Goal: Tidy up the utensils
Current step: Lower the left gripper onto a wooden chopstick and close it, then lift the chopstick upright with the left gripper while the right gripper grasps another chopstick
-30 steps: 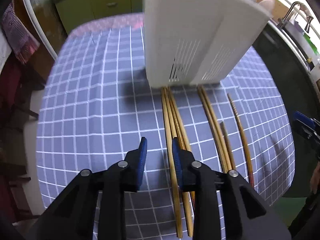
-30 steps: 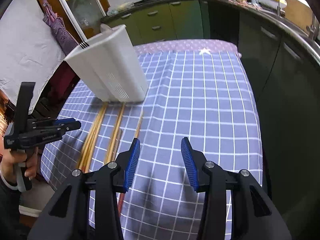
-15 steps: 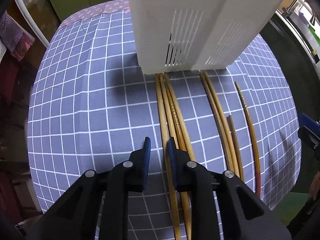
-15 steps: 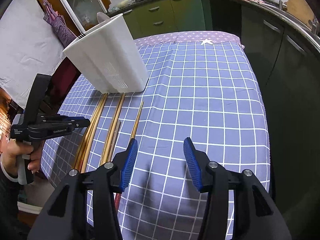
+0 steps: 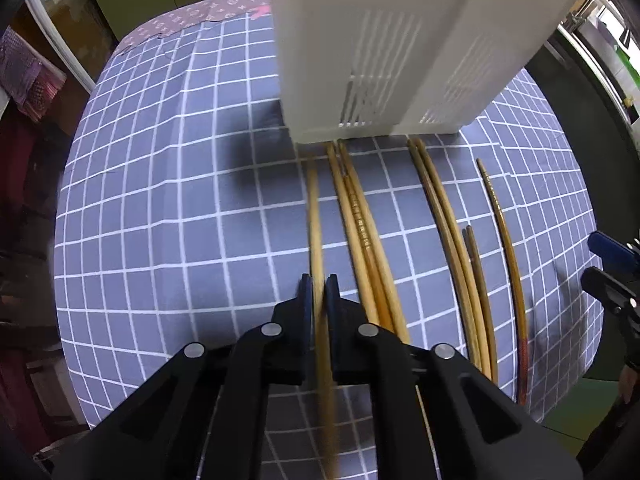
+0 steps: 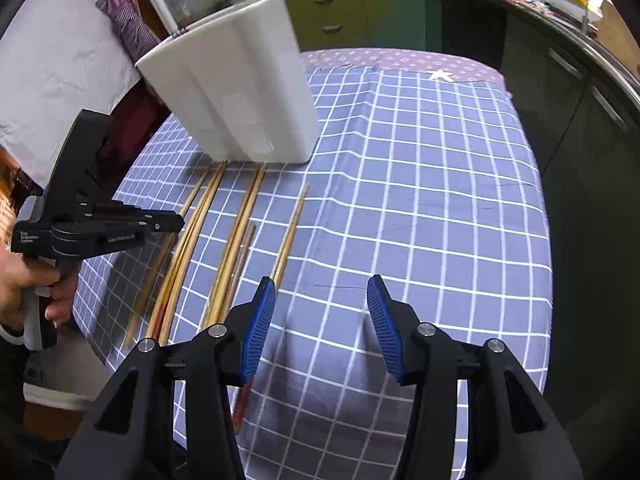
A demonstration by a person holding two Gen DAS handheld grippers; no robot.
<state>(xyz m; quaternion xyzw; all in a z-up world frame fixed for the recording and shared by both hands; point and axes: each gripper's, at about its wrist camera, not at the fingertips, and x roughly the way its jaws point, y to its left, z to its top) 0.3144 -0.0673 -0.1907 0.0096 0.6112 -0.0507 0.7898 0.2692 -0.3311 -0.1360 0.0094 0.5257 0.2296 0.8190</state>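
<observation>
Several wooden chopsticks (image 5: 440,232) lie side by side on the blue checked tablecloth (image 5: 160,200), their tips against a white slotted utensil holder (image 5: 392,48). My left gripper (image 5: 317,294) is shut on the leftmost pale chopstick (image 5: 314,216), which runs between its pads, slightly apart from the others. In the right wrist view my right gripper (image 6: 320,300) stands open over bare cloth with nothing between its fingers. Its left finger (image 6: 260,320) is beside the rightmost chopstick (image 6: 290,232). The holder (image 6: 240,100) stands behind, and the left gripper (image 6: 160,224) shows at the left.
The table edge drops off close on the near side and at the right (image 6: 548,240). Green cabinets (image 6: 360,12) and a dark counter (image 6: 580,60) surround the table. A hand (image 6: 32,284) holds the left gripper's handle. Bare cloth lies right of the chopsticks.
The left gripper's jaws have shut on the leftmost chopstick, which now sits a little left of its bundle. The right gripper has come closer to the cloth and the rightmost chopstick.
</observation>
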